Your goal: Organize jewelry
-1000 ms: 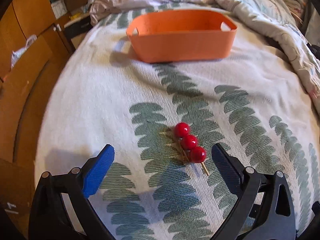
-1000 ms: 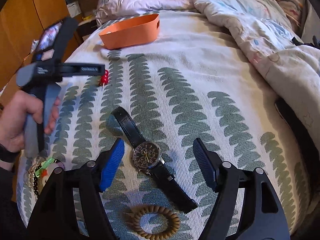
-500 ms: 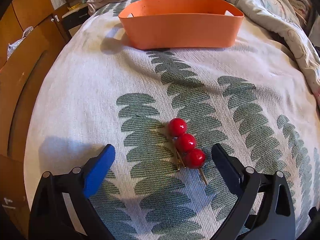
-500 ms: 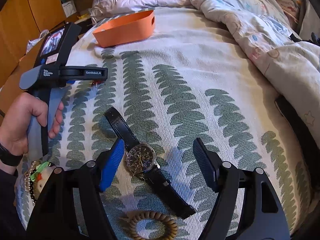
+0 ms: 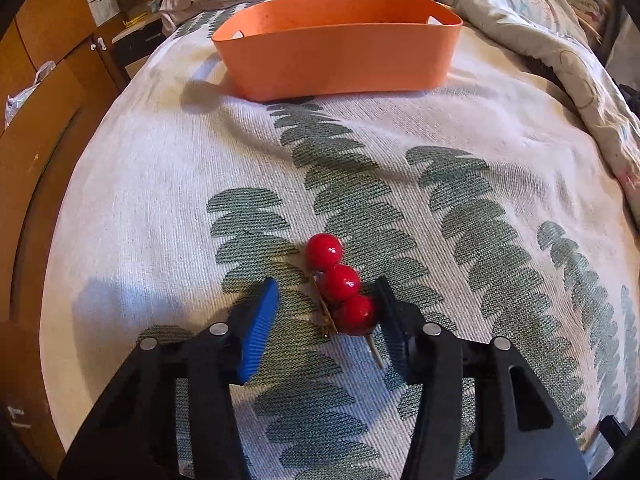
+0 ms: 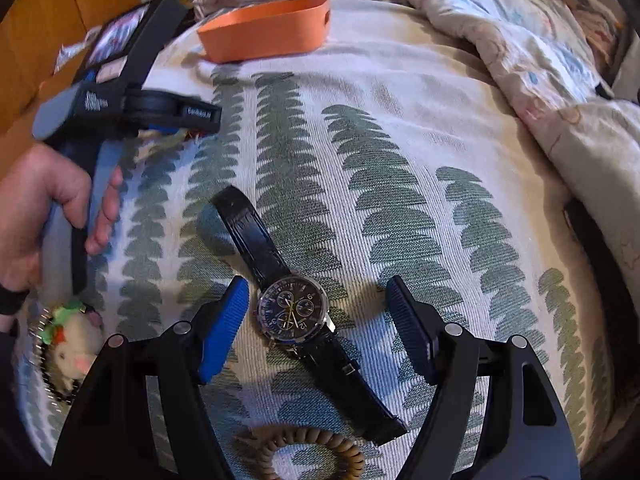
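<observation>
A hair pin with three red balls lies on the leaf-patterned bedspread. My left gripper is low over it, jaws partly closed around the nearest ball; the right finger touches it, the left finger stands apart. An orange basket stands beyond it, also in the right wrist view. My right gripper is open, its fingers on either side of a black-strapped wristwatch lying on the bed. The left gripper's body shows in the right wrist view, held by a hand.
A beige coil hair tie lies near the watch strap. A small plush toy with beads lies at the left. A crumpled duvet covers the right side. Wooden cabinets stand left of the bed.
My left gripper has moved forward and down onto the red-ball pin and its jaws have narrowed around it. My right gripper has edged closer over the watch, still open.
</observation>
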The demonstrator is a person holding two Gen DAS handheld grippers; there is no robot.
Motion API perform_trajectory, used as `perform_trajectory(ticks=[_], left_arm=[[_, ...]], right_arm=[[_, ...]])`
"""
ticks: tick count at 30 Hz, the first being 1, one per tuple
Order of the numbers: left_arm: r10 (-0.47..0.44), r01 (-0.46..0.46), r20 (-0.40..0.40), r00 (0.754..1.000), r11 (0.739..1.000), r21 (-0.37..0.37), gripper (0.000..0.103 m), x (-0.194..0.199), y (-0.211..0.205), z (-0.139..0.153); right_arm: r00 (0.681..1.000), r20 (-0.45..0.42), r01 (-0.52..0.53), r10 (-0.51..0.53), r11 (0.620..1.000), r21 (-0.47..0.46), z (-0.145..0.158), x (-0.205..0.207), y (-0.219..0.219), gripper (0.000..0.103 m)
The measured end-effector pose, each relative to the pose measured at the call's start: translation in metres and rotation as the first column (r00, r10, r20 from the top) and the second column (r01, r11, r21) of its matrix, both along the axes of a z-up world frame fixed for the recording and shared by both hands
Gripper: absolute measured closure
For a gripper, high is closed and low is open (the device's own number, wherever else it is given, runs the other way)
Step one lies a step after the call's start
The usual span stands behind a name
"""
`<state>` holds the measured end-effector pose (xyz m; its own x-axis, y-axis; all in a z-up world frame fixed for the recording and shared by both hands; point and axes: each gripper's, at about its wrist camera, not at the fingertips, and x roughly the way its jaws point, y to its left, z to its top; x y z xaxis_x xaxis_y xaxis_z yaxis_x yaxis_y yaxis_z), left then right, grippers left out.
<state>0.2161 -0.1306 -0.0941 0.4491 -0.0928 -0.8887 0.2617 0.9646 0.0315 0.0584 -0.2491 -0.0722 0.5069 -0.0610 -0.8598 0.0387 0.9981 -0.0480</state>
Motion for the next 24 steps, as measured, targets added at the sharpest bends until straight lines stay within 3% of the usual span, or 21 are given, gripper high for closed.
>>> perform_trajectory(ticks=[13,18,22,24], left_arm=[[0.007,-0.007,-0.003,1.0,1.0,-0.013,0.054,-0.001,0.002,0.0],[0.01,-0.009,0.006,1.0,1.0,-0.019,0.075,-0.001,0.002,0.001],[0.003,-0.003,0.01,1.0,1.0,-0.028,0.076,-0.003,0.003,0.0],[0.005,-0.004,0.008,1.0,0.999,-0.036,0.076,-0.003,0.005,0.001]], right_arm=[[0.999,-0.039,-0.005,0.003,0.999,-0.031,-0.014,0.009,0.003,0.025],[0.999,-0.032,0.016,-0.017,0.999,-0.036,-0.009,0.008,0.002,0.037],[0.999,-0.023,0.047,-0.047,0.999,-0.002,-0.002,0.006,-0.006,0.06],[0.998,-0.025,0.053,-0.053,0.998,0.028,-0.001,0.005,-0.011,0.06]])
